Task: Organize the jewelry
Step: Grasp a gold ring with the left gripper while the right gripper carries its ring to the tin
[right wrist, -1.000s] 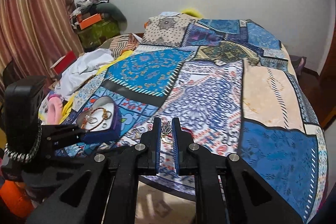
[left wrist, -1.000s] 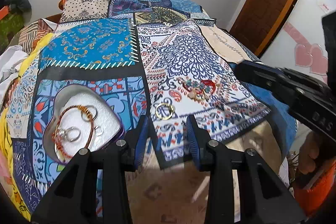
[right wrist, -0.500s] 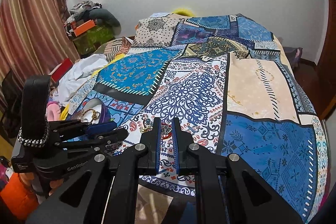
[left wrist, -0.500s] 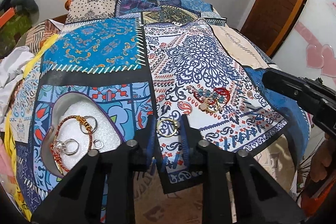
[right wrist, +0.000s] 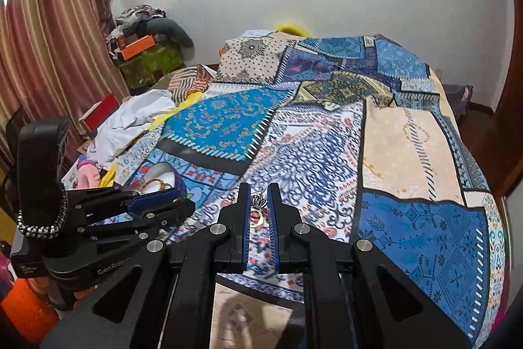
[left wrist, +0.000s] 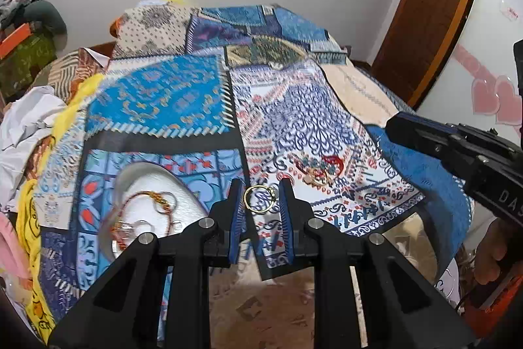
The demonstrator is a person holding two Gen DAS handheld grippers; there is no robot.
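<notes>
On the patchwork bedspread (left wrist: pixel 157 100) lies everything that matters, and the heart-shaped jewelry box (left wrist: pixel 137 175) near its foot edge serves as the landmark. One box is visible, lined in white. Inside it sit one red-and-gold beaded bracelet (left wrist: pixel 130 205) and what look like three or four silvery rings (left wrist: pixel 165 201), though motion blur makes the exact count uncertain.

Just right of the box, the left gripper (left wrist: pixel 260 200) holds one gold ring (left wrist: pixel 260 199) between its two blue-padded fingers. The ring stands nearly upright, its open face turned toward the camera, its circle spanning across from one pad to the other. The pads appear to pinch it at its left and right edges.

Farther right of the box, one cluster of colourful jewelry (left wrist: pixel 315 167) rests on the white-and-blue panel of the bedspread; its separate pieces cannot be counted.

The right gripper (right wrist: pixel 258 215), seen from its own camera, has its jaws drawn nearly together on a small silvery crown-shaped charm (right wrist: pixel 259 201). The crown sticks up above the fingertips, and a pale curved piece hangs below it between the pads, so the long axis runs roughly up and down. From this view the box (right wrist: pixel 163 175) lies to the left, partly hidden behind the left gripper.
</notes>
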